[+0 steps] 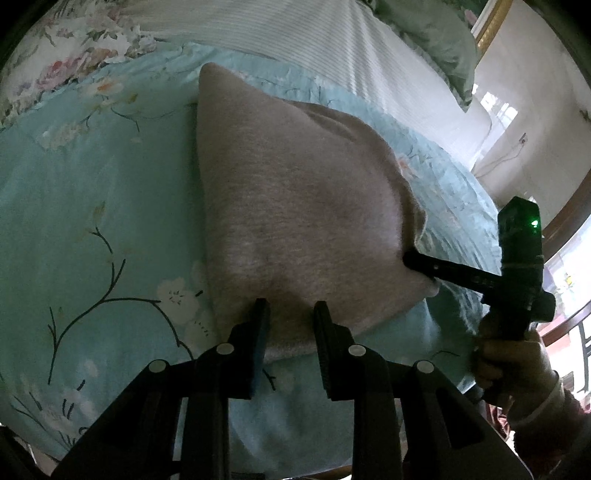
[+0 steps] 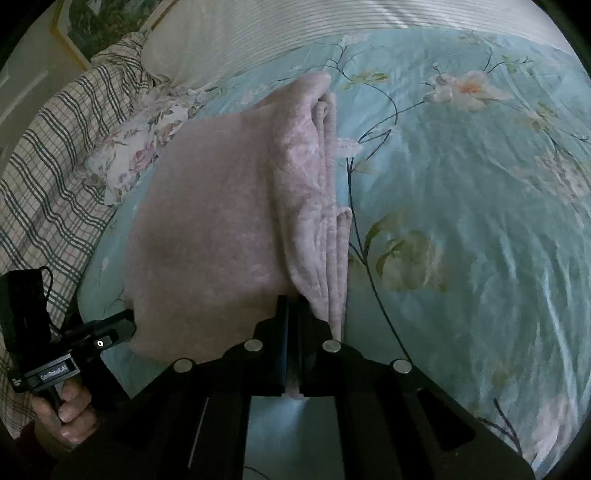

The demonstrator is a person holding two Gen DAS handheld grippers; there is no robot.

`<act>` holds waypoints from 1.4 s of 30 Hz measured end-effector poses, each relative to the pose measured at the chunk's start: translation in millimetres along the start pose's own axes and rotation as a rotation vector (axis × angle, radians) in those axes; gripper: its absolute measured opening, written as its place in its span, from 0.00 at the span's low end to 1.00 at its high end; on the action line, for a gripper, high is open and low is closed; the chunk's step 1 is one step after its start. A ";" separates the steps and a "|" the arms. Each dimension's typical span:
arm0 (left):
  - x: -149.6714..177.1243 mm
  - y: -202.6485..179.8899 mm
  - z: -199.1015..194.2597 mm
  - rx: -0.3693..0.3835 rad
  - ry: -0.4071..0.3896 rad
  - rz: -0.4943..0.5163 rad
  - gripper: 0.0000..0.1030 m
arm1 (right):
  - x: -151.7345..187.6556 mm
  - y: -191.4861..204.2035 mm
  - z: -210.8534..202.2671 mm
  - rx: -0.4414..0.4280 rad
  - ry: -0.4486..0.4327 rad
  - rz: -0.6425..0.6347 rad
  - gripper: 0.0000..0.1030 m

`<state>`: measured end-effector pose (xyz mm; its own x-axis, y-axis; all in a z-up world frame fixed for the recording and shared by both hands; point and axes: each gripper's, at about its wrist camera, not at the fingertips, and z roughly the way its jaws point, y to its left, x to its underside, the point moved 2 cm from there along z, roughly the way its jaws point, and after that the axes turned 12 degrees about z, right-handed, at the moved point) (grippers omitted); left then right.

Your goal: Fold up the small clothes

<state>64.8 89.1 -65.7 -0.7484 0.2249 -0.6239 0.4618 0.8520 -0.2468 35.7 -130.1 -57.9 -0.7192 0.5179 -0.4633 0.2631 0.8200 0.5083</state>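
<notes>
Pink garment (image 1: 295, 206) lying folded on floral bed quilt (image 1: 92, 221); right gripper (image 2: 293, 306) clamped on its near edge, left gripper (image 1: 290, 314) spread open at its hem

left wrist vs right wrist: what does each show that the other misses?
Left wrist only: the left tool open at the pink garment's near edge, and a green pillow.
Right wrist only: the right tool shut on the garment's stacked folded edge, and a plaid cloth.
Both: garment, teal floral bedspread, striped sheet.
</notes>
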 end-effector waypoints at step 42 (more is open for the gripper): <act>63.5 -0.2 -56.7 -0.248 0.094 0.016 0.70 | 78.4 35.4 -65.1 0.134 0.045 -0.197 0.82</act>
<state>-9.8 130.0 -63.2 -0.7881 0.2723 -0.5521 0.3517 0.9352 -0.0407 -53.2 -76.3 -28.9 -0.7923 0.3361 -0.5092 0.1962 0.9306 0.3090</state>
